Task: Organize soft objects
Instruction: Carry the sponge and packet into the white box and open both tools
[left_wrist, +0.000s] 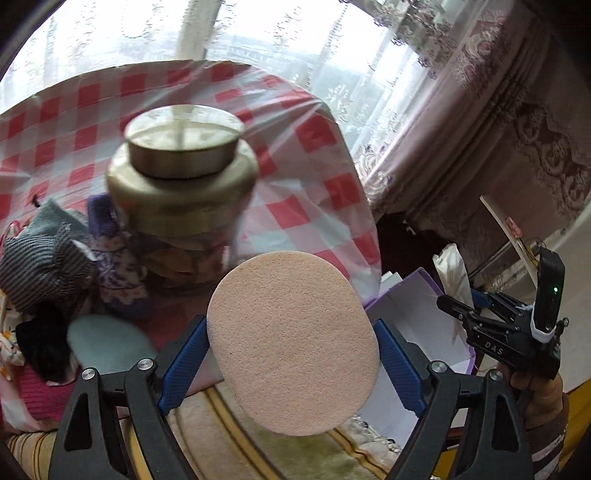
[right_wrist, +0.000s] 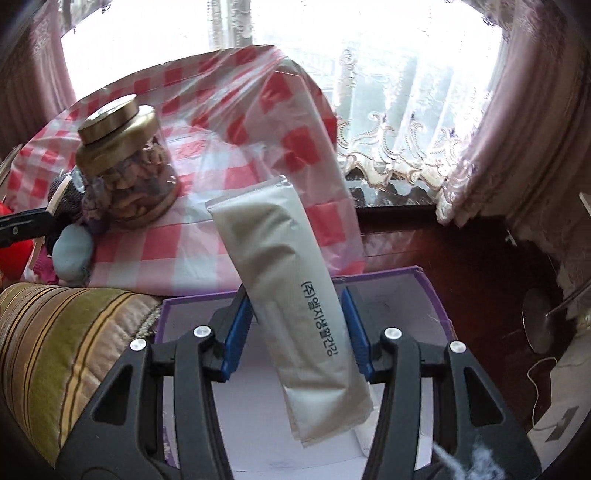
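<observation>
Blur smears the gold-lidded jar (left_wrist: 181, 173) and the checked tablecloth (left_wrist: 314, 192) in the left wrist view, and the pile of socks and cloths (left_wrist: 55, 258) at the cloth's left edge is hard to sort out. The left gripper (left_wrist: 291, 354) clamps an oval peach sponge (left_wrist: 291, 339), which hides the purple box's (left_wrist: 417, 310) near-left corner. The right gripper (right_wrist: 295, 328) grips a white sealed pouch (right_wrist: 291, 295) above the box's open white inside; its lower end is partly cut off by a finger. A pale blue sponge (right_wrist: 72, 256) lies near the jar.
</observation>
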